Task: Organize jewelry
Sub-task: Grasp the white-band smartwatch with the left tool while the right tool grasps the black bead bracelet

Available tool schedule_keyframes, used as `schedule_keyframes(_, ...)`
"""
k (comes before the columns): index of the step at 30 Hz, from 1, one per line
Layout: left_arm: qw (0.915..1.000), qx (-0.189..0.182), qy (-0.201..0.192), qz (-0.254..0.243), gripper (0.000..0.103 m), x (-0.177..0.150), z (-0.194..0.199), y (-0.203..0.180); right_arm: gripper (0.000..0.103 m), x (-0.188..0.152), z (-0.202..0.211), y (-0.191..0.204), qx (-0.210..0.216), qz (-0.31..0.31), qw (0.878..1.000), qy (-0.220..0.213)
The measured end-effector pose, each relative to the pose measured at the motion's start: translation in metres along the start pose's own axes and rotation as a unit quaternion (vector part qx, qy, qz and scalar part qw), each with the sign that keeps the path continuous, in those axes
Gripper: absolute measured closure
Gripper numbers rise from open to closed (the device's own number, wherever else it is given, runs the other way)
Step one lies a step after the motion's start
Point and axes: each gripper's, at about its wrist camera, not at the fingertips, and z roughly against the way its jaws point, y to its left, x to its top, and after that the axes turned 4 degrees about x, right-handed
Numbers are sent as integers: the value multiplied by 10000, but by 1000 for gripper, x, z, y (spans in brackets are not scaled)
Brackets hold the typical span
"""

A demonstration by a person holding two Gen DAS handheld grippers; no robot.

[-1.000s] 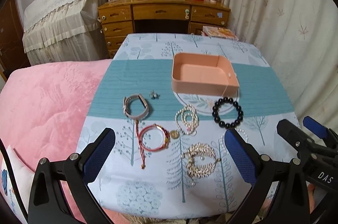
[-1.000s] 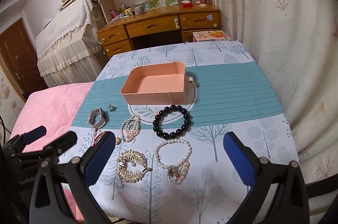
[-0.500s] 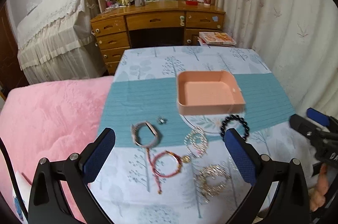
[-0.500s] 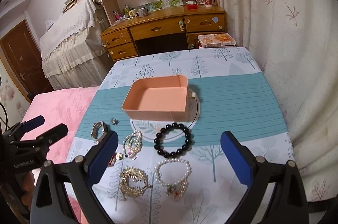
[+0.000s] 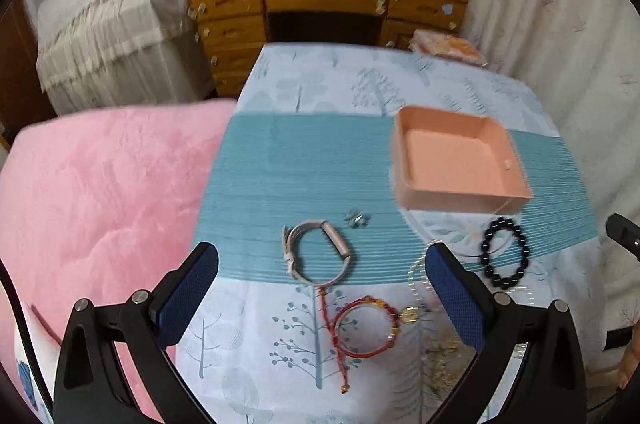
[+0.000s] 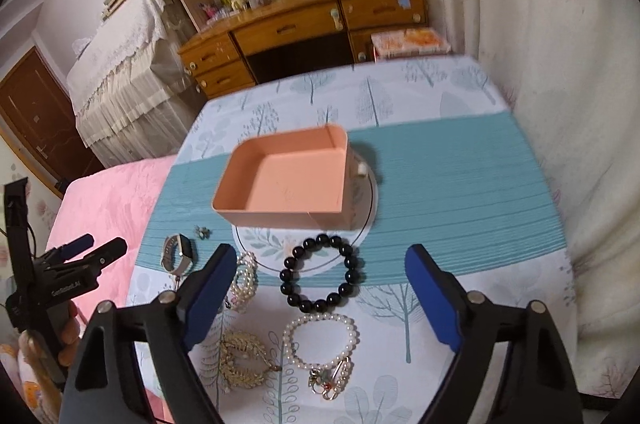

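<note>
Both grippers, left (image 5: 322, 298) and right (image 6: 316, 294), hover over the table's (image 6: 460, 184) near edge, jaws spread wide and empty. Nearest lie the white pearl bracelet (image 6: 320, 342) and gold leaf piece (image 6: 240, 360); beyond, the black bead bracelet (image 6: 320, 274): light, limp, slippery, probably best pinched across one strand. Farthest, mid-table, sits the empty pink box (image 6: 280, 180).

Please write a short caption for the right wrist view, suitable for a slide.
Open right gripper hovers over a black bead bracelet and a pearl bracelet, with the empty pink tray beyond.
</note>
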Motion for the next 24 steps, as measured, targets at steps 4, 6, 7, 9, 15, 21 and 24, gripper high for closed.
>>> schedule_keyframes(4,9997,44,221,62,5,-8,-29,7,23,2,-27,-12,-6,-107,9995,297)
schedule_keyframes(6,9995,91,287,90,6,-10,-39,9,28,1,-43,-18,-10,-163,9988,469)
schedule_keyframes(7,9993,136,338,110,6,-12,-46,11,32,0,-51,-20,-17,-203,9982,565)
schedule_keyframes(9,9988,178,433,134,12,-16,-58,13,37,-3,-67,-25,-36,-259,9967,767)
schedule_keyframes(15,9969,229,712,246,23,-23,-85,20,46,-15,-106,-26,-147,-162,9927,1182)
schedule_keyframes(21,9944,139,922,488,42,-20,-104,25,55,-22,-123,-19,-320,118,9910,1295)
schedule_keyframes(24,9928,164,1056,546,58,-20,-112,24,59,-24,-127,-17,-394,226,9906,1292)
